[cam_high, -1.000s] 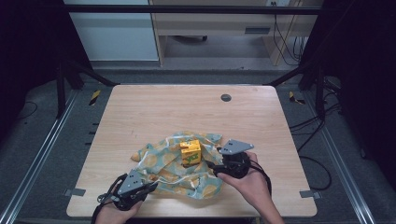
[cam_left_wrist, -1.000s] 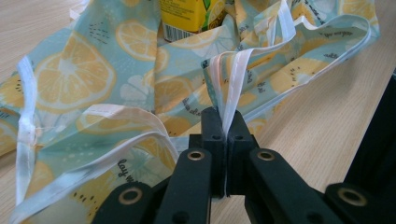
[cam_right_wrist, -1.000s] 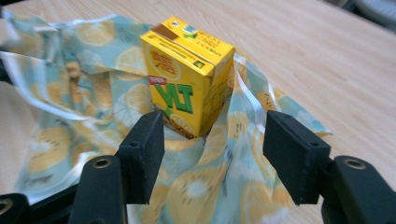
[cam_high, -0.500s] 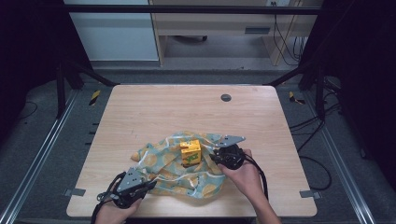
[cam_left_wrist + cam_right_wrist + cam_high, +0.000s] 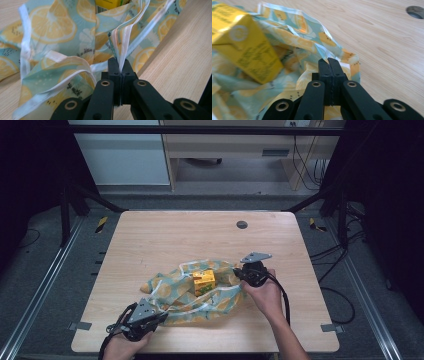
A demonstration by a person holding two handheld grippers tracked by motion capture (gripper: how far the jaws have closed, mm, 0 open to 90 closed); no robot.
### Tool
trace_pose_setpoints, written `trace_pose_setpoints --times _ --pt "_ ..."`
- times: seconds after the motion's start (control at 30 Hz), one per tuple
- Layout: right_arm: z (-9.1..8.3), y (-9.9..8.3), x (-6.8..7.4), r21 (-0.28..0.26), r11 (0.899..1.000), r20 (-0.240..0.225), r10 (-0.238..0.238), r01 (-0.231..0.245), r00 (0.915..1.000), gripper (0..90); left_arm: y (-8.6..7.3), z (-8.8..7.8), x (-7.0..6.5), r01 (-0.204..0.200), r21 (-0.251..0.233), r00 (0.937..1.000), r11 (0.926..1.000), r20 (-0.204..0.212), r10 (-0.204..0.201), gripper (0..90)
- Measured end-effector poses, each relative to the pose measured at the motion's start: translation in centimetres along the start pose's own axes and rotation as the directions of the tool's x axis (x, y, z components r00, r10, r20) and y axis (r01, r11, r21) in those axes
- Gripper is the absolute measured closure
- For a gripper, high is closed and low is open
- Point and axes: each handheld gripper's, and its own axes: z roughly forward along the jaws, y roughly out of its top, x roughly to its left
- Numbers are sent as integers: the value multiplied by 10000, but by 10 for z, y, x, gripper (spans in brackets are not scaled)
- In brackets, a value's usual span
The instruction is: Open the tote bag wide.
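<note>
A wooden table [image 5: 165,240] holds a crumpled lemon-print cloth [image 5: 175,290] near its front edge. A yellow carton [image 5: 204,281] sits on the cloth's middle. The left gripper [image 5: 120,68] pinches the cloth's white hem. The right gripper [image 5: 329,65] is clenched on the cloth's edge.

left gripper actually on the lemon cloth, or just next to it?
Touching. In the left gripper view the left gripper has its jaws shut on the cloth's white hem.

One lemon-print cloth [image 5: 200,295], one yellow carton [image 5: 204,281], two tools, one table [image 5: 175,235]
</note>
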Motion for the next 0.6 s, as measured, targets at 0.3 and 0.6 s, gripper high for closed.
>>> trace_pose_setpoints --times 0.3,0.6 --pt "9 -6 -15 177 9988 308 451 -456 9985 900 0 2 1 -79 181 9999 9998 -133 81 897" --pt "18 -13 -20 519 9965 335 646 -663 9973 900 -1 2 4 -45 417 9995 9991 -318 59 898"
